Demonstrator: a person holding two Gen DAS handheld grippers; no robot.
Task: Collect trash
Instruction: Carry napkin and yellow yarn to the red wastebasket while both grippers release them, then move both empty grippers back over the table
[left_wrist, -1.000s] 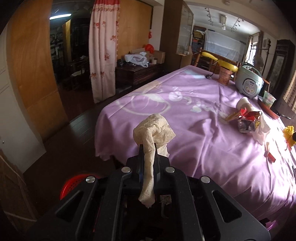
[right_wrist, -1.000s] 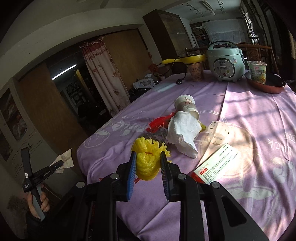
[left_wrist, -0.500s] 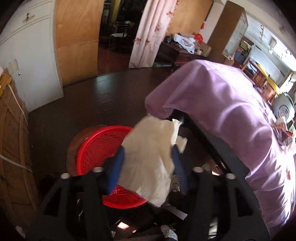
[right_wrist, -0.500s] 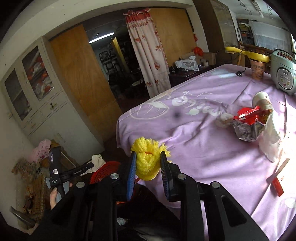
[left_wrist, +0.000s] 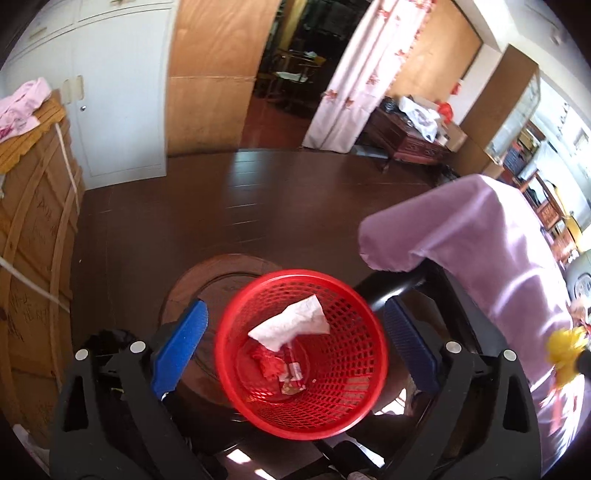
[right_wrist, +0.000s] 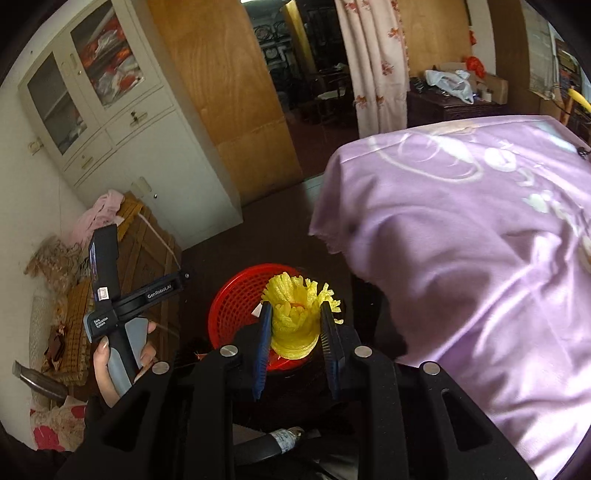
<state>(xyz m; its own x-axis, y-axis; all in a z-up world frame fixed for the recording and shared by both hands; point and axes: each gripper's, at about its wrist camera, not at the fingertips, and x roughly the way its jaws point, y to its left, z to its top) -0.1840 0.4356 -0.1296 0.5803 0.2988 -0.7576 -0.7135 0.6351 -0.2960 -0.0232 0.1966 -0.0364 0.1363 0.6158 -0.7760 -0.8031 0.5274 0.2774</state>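
Observation:
A red mesh basket (left_wrist: 236, 369) stands on a round wooden stool, right below my left gripper (left_wrist: 295, 323), which is open and empty. A white tissue (left_wrist: 295, 325) lies in the basket on top of red wrapper scraps (left_wrist: 271, 365). My right gripper (right_wrist: 295, 314) is shut on a yellow foam net (right_wrist: 295, 314) and holds it above the basket (right_wrist: 232, 306). The yellow net also shows at the right edge of the left wrist view (left_wrist: 565, 350). The left gripper's body (right_wrist: 110, 295) is held by a hand at the left of the right wrist view.
The table with the purple cloth (right_wrist: 461, 240) is to the right, its corner close to the basket. A dark wooden floor (left_wrist: 240, 206) lies beyond. Cardboard boxes (left_wrist: 33, 240) stand to the left, a white cabinet (right_wrist: 122, 122) behind them.
My left gripper opened and the tissue dropped into the red basket. My right gripper carried the yellow foam net off the table to above the basket.

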